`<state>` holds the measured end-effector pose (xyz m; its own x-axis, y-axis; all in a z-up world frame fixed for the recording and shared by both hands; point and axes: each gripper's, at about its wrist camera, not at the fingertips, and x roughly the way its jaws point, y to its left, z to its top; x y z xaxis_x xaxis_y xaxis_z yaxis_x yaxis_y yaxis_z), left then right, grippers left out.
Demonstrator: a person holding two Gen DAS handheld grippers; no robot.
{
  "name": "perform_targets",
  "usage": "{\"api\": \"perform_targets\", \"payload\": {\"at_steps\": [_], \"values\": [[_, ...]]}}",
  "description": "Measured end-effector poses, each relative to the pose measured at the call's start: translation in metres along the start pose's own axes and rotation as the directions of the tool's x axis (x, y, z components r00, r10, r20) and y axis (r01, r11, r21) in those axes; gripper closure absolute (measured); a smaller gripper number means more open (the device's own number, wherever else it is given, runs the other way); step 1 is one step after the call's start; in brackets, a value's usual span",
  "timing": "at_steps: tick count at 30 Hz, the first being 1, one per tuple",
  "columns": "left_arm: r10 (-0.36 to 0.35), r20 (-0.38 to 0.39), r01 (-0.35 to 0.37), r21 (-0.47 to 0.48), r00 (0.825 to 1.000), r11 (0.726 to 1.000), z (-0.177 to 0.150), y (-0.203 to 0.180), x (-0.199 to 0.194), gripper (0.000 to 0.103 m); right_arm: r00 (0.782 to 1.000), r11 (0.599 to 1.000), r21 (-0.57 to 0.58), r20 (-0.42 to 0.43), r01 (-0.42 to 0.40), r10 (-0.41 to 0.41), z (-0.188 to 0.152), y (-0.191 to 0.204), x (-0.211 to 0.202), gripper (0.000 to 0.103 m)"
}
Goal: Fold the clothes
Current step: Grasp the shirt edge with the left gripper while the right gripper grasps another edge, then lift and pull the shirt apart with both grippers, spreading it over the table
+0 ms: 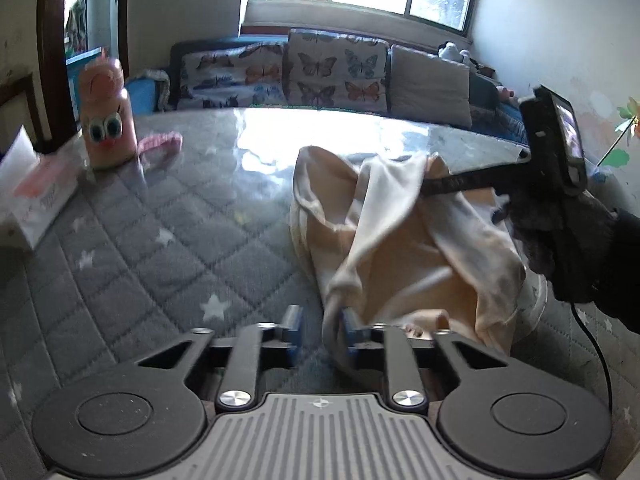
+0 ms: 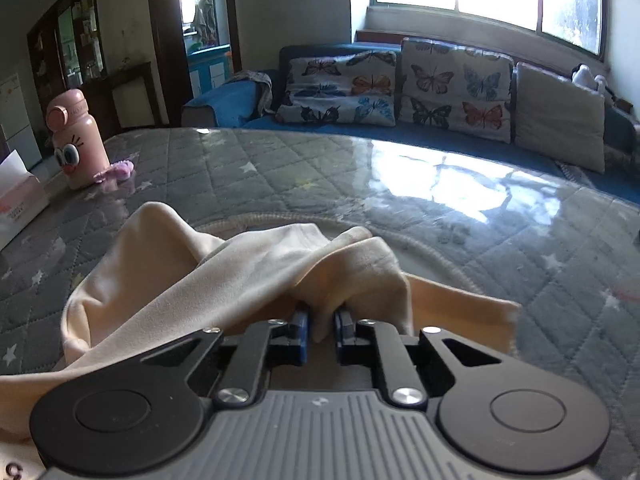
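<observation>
The cream garment (image 1: 404, 248) lies bunched on the quilted table (image 1: 160, 240), right of the left gripper (image 1: 320, 320), whose spread fingers merely brush a hem, while the right gripper (image 2: 321, 326) pinches a fold at its far-right end.

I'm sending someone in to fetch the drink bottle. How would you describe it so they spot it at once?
Start at the grey star-quilted table in front of the butterfly-cushion sofa. At its far left corner, just behind the tissue box, stands the pink bottle, upright. Unlike anything near it, it has big cartoon eyes painted on its side.
</observation>
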<state>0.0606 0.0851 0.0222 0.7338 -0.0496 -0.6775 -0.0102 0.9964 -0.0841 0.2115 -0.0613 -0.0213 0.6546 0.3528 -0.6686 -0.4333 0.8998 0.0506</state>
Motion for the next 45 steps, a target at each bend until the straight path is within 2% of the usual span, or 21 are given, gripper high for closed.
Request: {"api": "perform_targets", "payload": {"at_steps": [4, 8, 16, 22, 29, 30, 31, 32, 33, 34, 39, 41, 43, 45], "values": [[0.005, 0.047, -0.007, 0.042, 0.999, 0.999, 0.014, -0.011, 0.0, 0.055, 0.999, 1.0, 0.019, 0.034, 0.007, -0.007, -0.002, -0.013, -0.024, 0.095], [-0.017, 0.07, 0.01, 0.104, 0.997, 0.995, 0.03, -0.03, 0.011, 0.055, 0.996, 0.998, 0.056, 0.084, 0.028, -0.032, -0.005, -0.034, -0.058, 0.095], [-0.035, 0.01, 0.032, 0.197, 0.999, 0.98, 0.059, -0.071, 0.078, 0.056, 0.985, 0.987, 0.14, 0.141, 0.081, -0.101, -0.024, -0.082, -0.125, 0.095], [-0.019, 0.001, 0.018, 0.241, 1.0, 0.97, 0.073, -0.096, 0.117, 0.055, 0.982, 0.969, 0.217, 0.112, 0.123, -0.149, -0.06, -0.114, -0.163, 0.095], [0.082, -0.025, -0.071, 0.286, 0.996, 0.956, 0.076, -0.113, 0.163, 0.056, 0.984, 0.94, 0.307, 0.045, 0.15, -0.172, -0.106, -0.132, -0.176, 0.095], [0.092, -0.029, -0.079, 0.291, 0.995, 0.953, 0.076, -0.113, 0.167, 0.065, 0.984, 0.936, 0.317, 0.037, 0.152, -0.172, -0.111, -0.134, -0.177, 0.095], [0.097, -0.03, -0.084, 0.296, 0.995, 0.951, 0.077, -0.113, 0.169, 0.079, 0.985, 0.933, 0.327, 0.031, 0.152, -0.171, -0.115, -0.135, -0.178, 0.095], [0.1, -0.03, -0.086, 0.298, 0.995, 0.951, 0.077, -0.112, 0.17, 0.085, 0.985, 0.93, 0.335, 0.025, 0.153, -0.171, -0.119, -0.136, -0.179, 0.095], [0.1, -0.027, -0.087, 0.295, 0.995, 0.952, 0.078, -0.11, 0.169, 0.096, 0.985, 0.927, 0.342, 0.022, 0.155, -0.173, -0.123, -0.138, -0.181, 0.094], [0.102, -0.021, -0.091, 0.289, 0.995, 0.953, 0.079, -0.108, 0.166, 0.098, 0.984, 0.925, 0.347, 0.021, 0.157, -0.175, -0.127, -0.14, -0.183, 0.094], [0.1, 0.068, -0.112, 0.211, 0.993, 0.971, 0.086, -0.083, 0.126, 0.1, 0.984, 0.917, 0.365, 0.011, 0.162, -0.178, -0.137, -0.146, -0.183, 0.093], [0.107, 0.112, -0.124, 0.163, 0.988, 0.979, 0.089, -0.067, 0.101, 0.1, 0.983, 0.912, 0.376, 0.009, 0.166, -0.183, -0.141, -0.148, -0.184, 0.091], [0.119, 0.148, -0.135, 0.104, 0.982, 0.985, 0.089, -0.047, 0.075, 0.1, 0.982, 0.905, 0.39, 0.01, 0.169, -0.188, -0.146, -0.148, -0.187, 0.085], [0.141, 0.175, -0.151, 0.046, 0.974, 0.988, 0.085, -0.026, 0.051, 0.1, 0.981, 0.898, 0.405, 0.01, 0.171, -0.192, -0.151, -0.149, -0.189, 0.084]]}}
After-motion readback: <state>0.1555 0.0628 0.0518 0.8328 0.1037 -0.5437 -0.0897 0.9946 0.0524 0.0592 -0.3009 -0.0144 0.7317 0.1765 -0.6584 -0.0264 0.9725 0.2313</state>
